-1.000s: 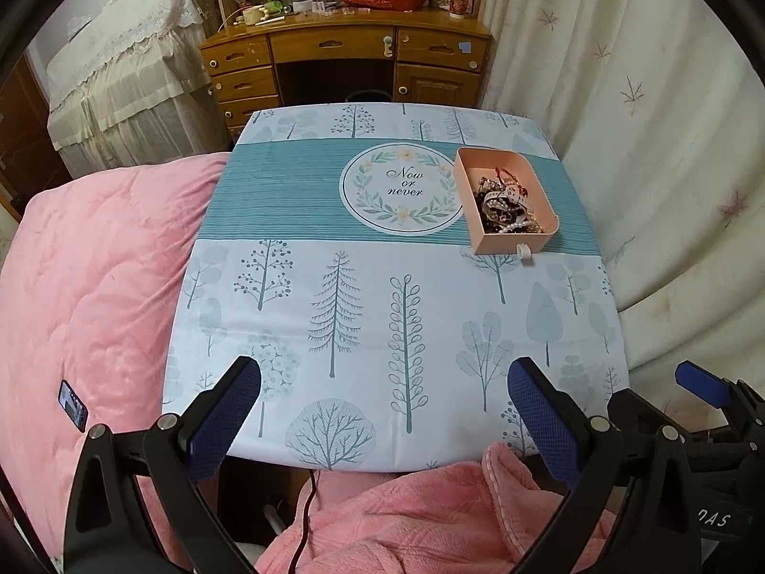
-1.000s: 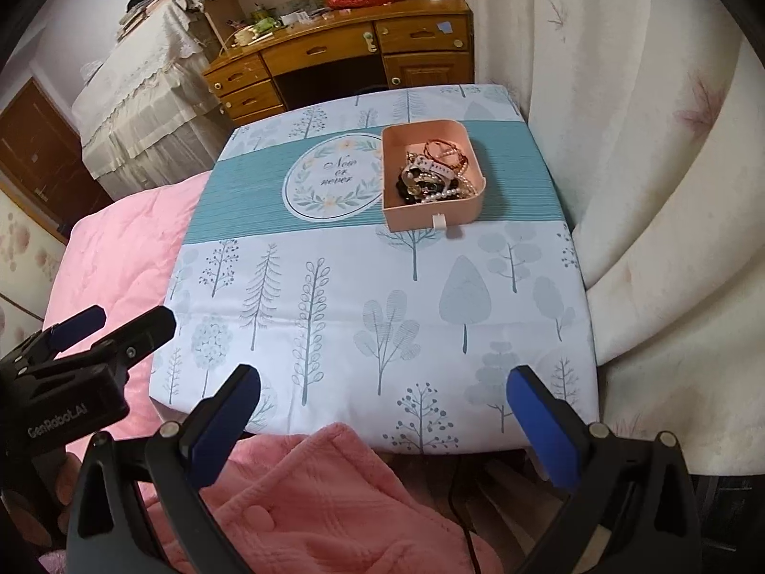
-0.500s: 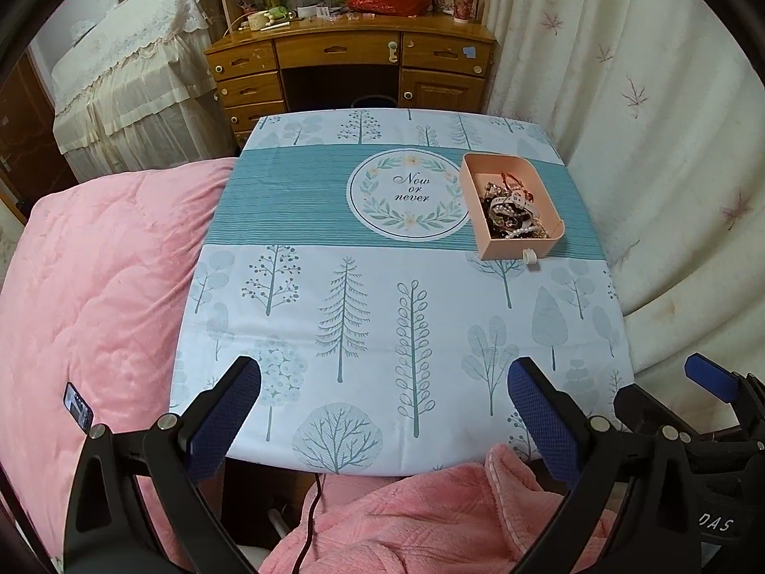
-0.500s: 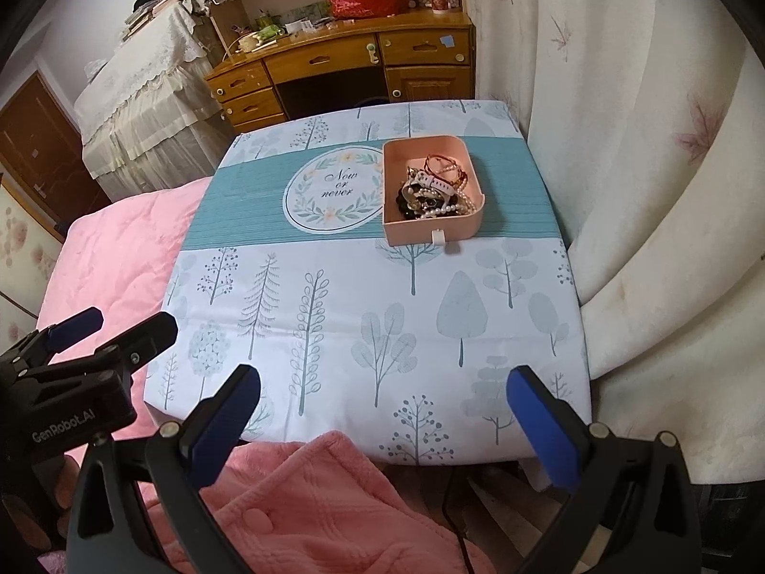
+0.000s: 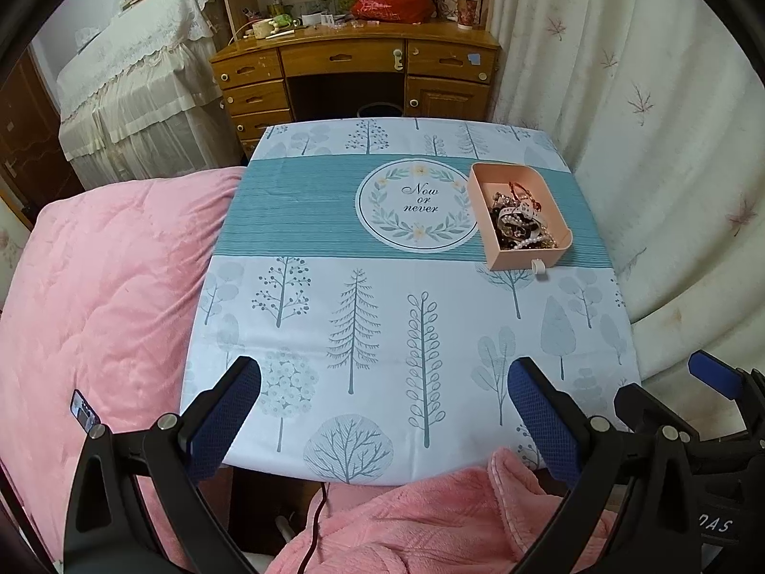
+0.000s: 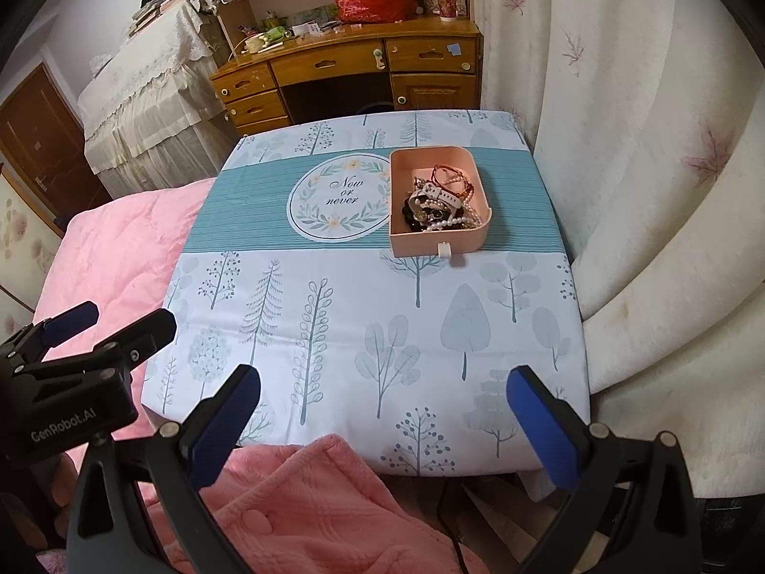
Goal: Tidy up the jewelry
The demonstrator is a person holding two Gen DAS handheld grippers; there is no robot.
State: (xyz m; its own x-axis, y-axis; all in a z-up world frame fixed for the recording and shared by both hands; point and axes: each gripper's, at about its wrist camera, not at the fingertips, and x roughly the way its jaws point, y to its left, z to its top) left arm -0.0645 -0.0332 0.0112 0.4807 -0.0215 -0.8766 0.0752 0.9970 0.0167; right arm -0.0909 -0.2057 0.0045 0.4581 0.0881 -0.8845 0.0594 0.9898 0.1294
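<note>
Jewelry (image 6: 442, 203) lies tangled in a pink box (image 6: 432, 244) on the bench (image 5: 363, 335), with both my grippers spread wide and empty.

The box stands on the teal stripe of the tree-printed cloth, at the far right part of the bench, just beside the round "Now or never" emblem (image 5: 418, 203). In it I see a white watch strap, pearl beads, a reddish bracelet and dark pieces. My left gripper (image 5: 382, 411) and right gripper (image 6: 382, 411) hang over the near edge of the bench, well apart from the box. A pink blanket (image 5: 95, 287) lies left of the bench, and a wooden desk (image 5: 354, 76) stands behind.
</note>
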